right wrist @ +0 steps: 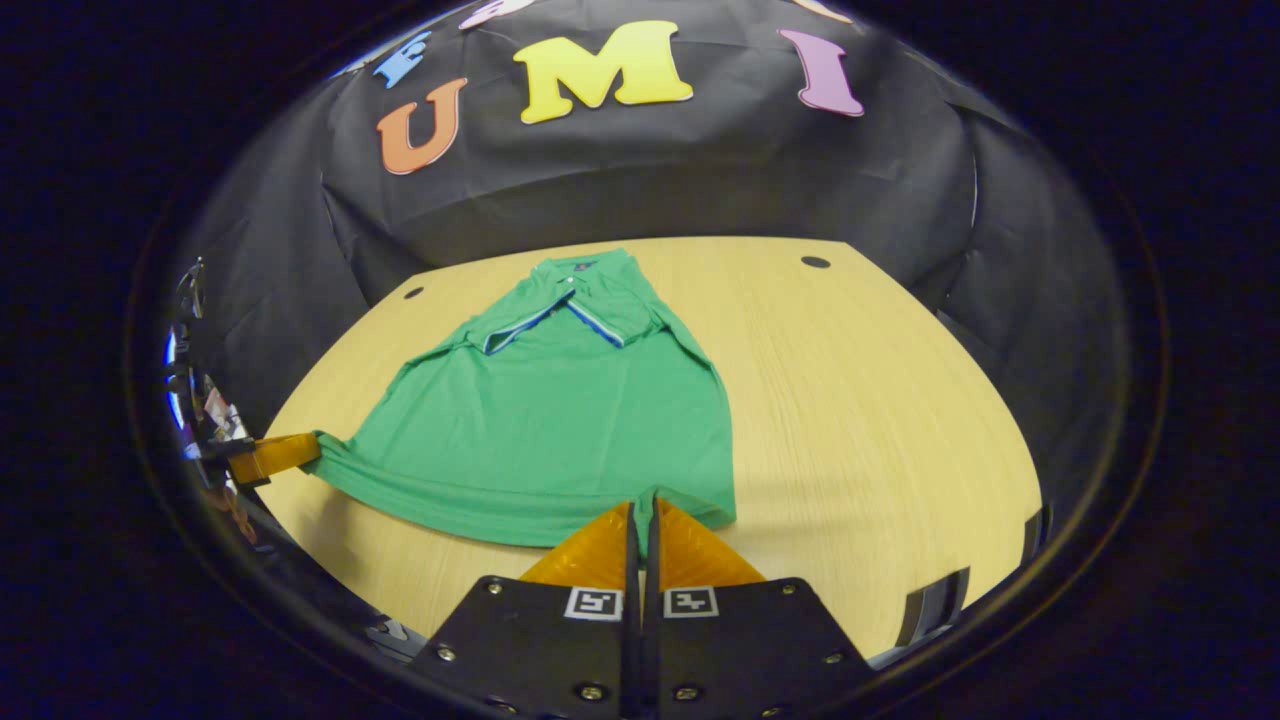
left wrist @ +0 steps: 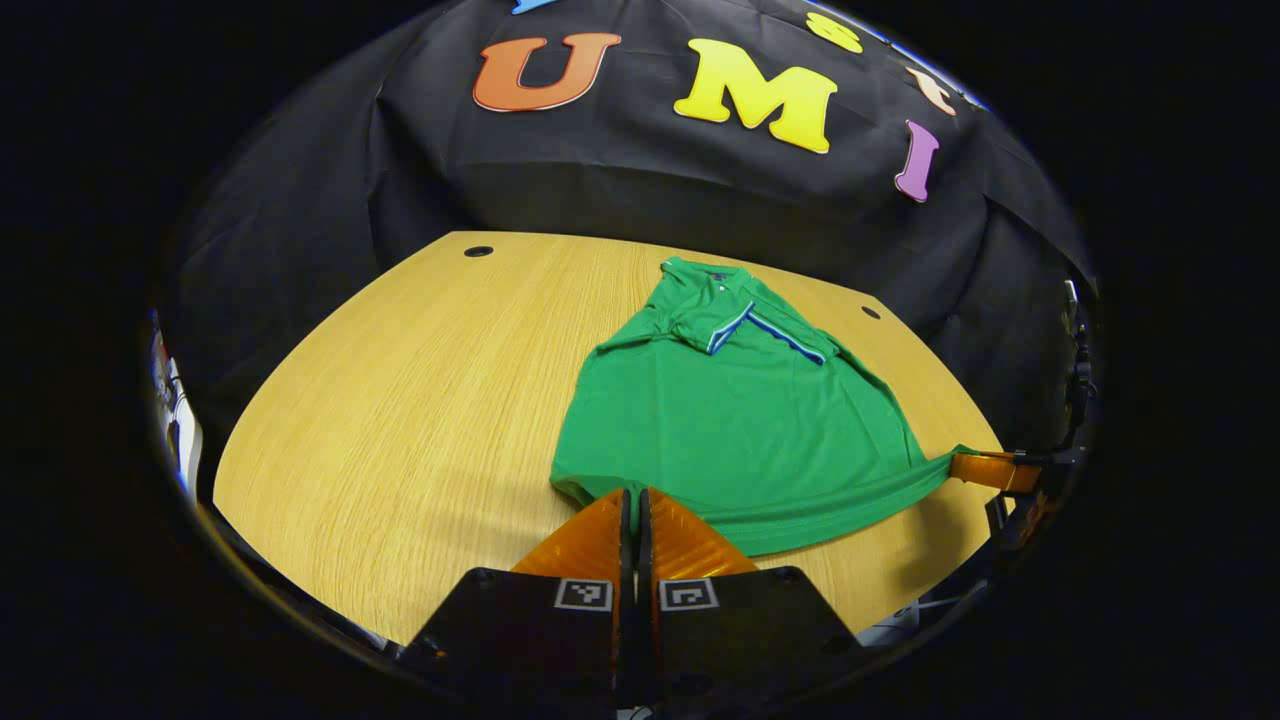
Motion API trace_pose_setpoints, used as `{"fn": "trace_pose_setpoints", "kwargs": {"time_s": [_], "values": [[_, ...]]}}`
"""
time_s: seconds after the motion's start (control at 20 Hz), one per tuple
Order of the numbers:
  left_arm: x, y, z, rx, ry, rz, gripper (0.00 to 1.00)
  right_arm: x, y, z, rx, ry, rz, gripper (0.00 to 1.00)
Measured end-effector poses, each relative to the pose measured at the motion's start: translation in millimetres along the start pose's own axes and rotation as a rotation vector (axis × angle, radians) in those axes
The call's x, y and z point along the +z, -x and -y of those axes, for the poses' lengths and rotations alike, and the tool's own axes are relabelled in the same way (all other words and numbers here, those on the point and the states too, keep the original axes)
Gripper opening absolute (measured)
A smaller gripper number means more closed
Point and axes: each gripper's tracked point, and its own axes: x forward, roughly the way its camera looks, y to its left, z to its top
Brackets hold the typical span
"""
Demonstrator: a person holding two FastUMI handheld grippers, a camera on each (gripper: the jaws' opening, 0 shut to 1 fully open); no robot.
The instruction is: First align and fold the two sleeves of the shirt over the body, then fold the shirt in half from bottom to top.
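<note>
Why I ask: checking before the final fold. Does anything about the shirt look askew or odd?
Nothing stands out. The green shirt lies flat on the table, sleeves folded over the body; left gripper and right gripper each pinch a bottom hem corner.

Matt cloth shirt (left wrist: 740,420), wood-grain table (left wrist: 400,400)

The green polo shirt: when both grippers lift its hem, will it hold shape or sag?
The green polo shirt will likely sag: thin knit, already creased where the left gripper and right gripper pinch its corners. Probably light. The folded sleeves may slip open.
</note>
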Motion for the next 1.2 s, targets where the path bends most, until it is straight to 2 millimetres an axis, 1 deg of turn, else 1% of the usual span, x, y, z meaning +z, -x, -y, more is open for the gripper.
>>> {"fn": "trace_pose_setpoints", "kwargs": {"time_s": [0.2,0.35,0.55,0.8,0.95,1.1,1.15,1.2], "values": [[39.9,-11.5,4.2,-0.007,0.004,0.037,0.03,39.3,-12.1,1.9,-0.002,0.003,0.048,0.01],[67.2,-20.6,8.0,-0.014,0.006,0.054,0.03,77.0,-16.1,1.1,0.005,0.001,0.102,0.01],[114.8,-30.1,13.9,-0.032,0.005,0.121,0.03,127.8,-20.7,1.9,0.004,-0.001,0.179,0.01],[171.3,-48.4,13.9,-0.042,0.000,0.193,0.03,180.2,-31.8,1.0,0.010,0.002,0.259,0.01],[203.5,-60.6,17.8,-0.052,-0.025,0.239,0.03,207.6,-44.1,1.0,0.002,0.023,0.301,0.01],[222.9,-82.9,20.4,-0.056,-0.028,0.252,0.03,233.6,-61.5,2.1,-0.001,0.038,0.336,0.01],[230.9,-89.9,20.9,-0.060,-0.024,0.261,0.06,242.7,-68.6,4.0,-0.005,0.042,0.349,0.01],[238.4,-98.0,20.8,-0.059,-0.025,0.269,0.06,252.1,-75.5,6.0,-0.005,0.041,0.358,0.00]]}}
